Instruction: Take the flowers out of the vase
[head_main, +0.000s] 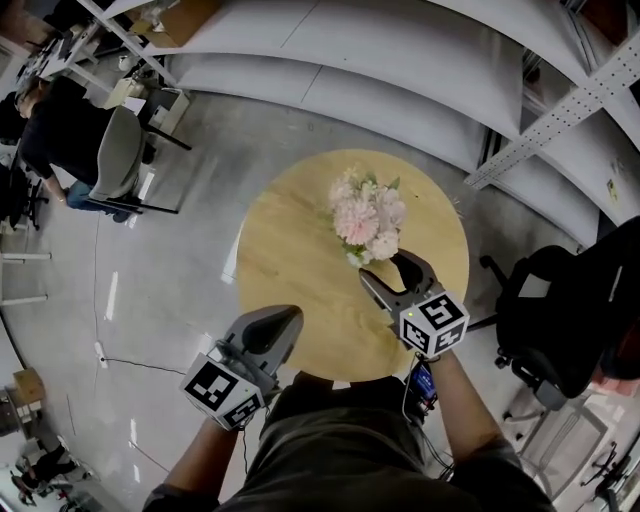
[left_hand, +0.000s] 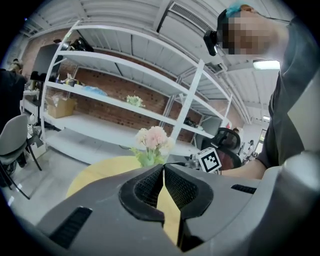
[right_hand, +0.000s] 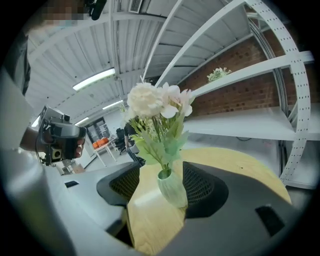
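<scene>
While the right gripper (right_hand: 161, 175) stands spread, its two black ribbed pads (right_hand: 202, 186) sit either side of the small pale green ribbed vase (right_hand: 171, 189). The vase is between the jaws, nearer the pad on the picture's right; I cannot tell whether either pad touches it. Green stems (right_hand: 162, 150) rise from the vase neck to the bunch of pale pink and white flowers (right_hand: 156, 102), above jaw level.

Left gripper (left_hand: 163, 168): pressed together, pads meeting at the tips, nothing between them. The bouquet is well ahead of it.

Location: the vase is upright on the round light-wood tabletop (head_main: 290, 265), toward the side far from the person. All flowers are in the vase.

Step, as judged: right gripper in place around the vase, grasp not made, flowers not yet lifted. Jaw height matches the vase body, not the stems, so this gripper looks set to steady the vase.

Next move calls for:
- closing the right gripper gently on the vase;
- opening the left gripper, bringing it forward over the tabletop, taking the stems just above the neck and pulling straight up.

Risk: a probably light vase tips if pinched off-centre.

View differences:
- Head view hides nearly all of the vase under the blooms, but shows the left gripper held back at the tabletop's near edge.
- Right gripper view alone shows vase body, neck and stems.
- Left gripper view shows the right gripper's marker cube (left_hand: 211, 159) beside the bouquet.
</scene>
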